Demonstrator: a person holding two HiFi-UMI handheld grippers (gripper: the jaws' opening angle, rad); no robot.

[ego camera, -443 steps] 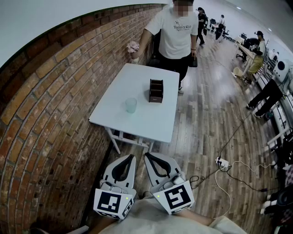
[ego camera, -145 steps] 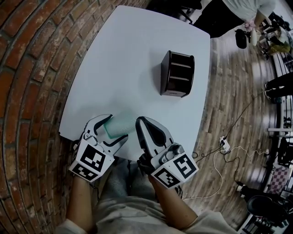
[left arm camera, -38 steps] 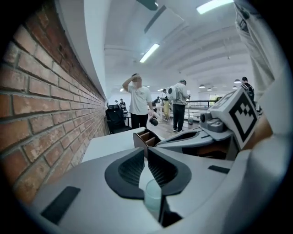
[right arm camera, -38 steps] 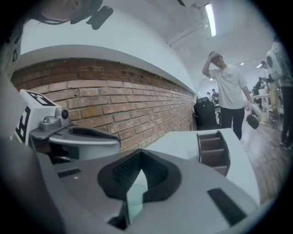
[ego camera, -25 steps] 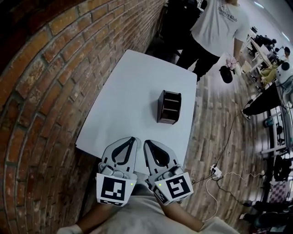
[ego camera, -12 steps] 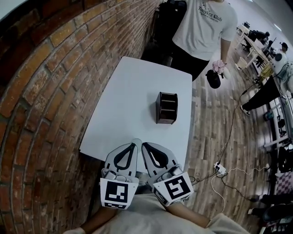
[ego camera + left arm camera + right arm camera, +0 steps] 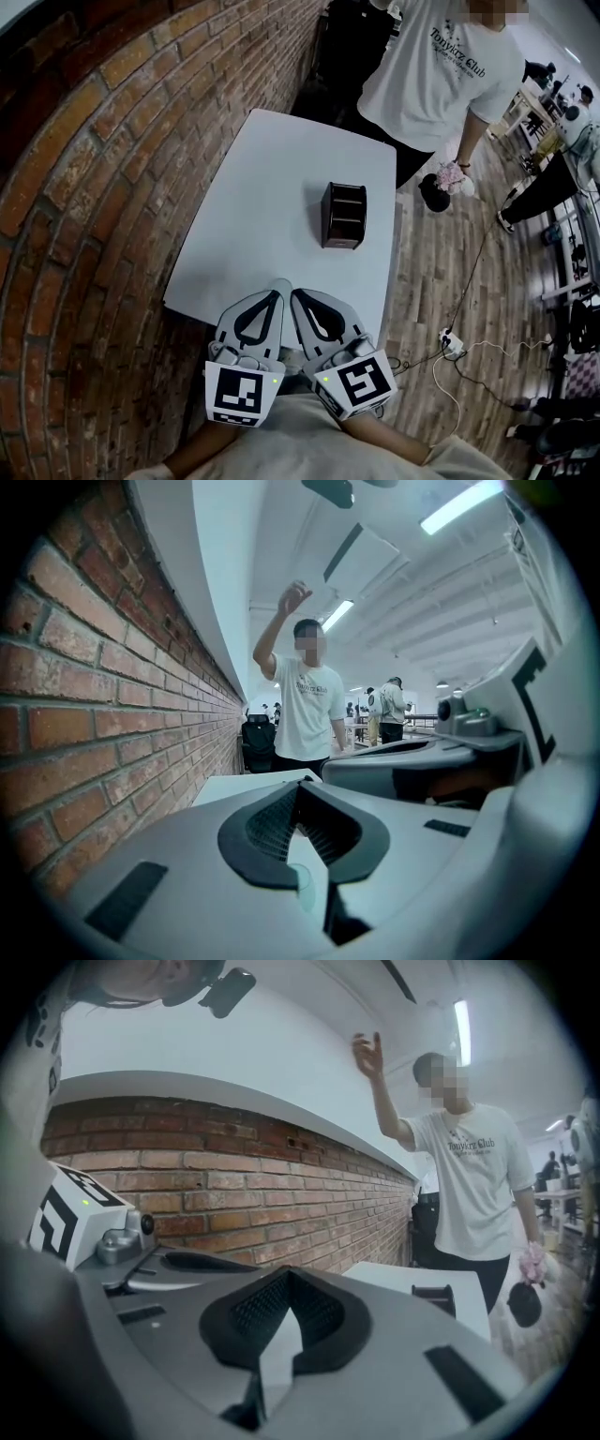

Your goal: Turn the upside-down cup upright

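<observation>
My left gripper [image 7: 277, 295] and right gripper [image 7: 296, 298] are side by side over the near edge of the white table [image 7: 272, 187], both shut with nothing in them. The left gripper view shows its jaws [image 7: 298, 787] closed. Through the slit below them shows a sliver of the pale green translucent cup [image 7: 302, 892], close in front. I cannot tell whether the cup stands upright. In the head view the grippers hide the cup. The right gripper [image 7: 286, 1274] is closed on nothing.
A dark wooden organizer box [image 7: 343, 215] stands right of the table's middle. A person in a white T-shirt [image 7: 441, 75] stands at the table's far right corner, a dark object [image 7: 434, 192] in one hand. A brick wall [image 7: 84, 187] runs along the left. Cables and a power strip [image 7: 452, 345] lie on the floor.
Both grippers stay shut and together at the table's near edge. The person at the far end has shifted beside the table's right corner.
</observation>
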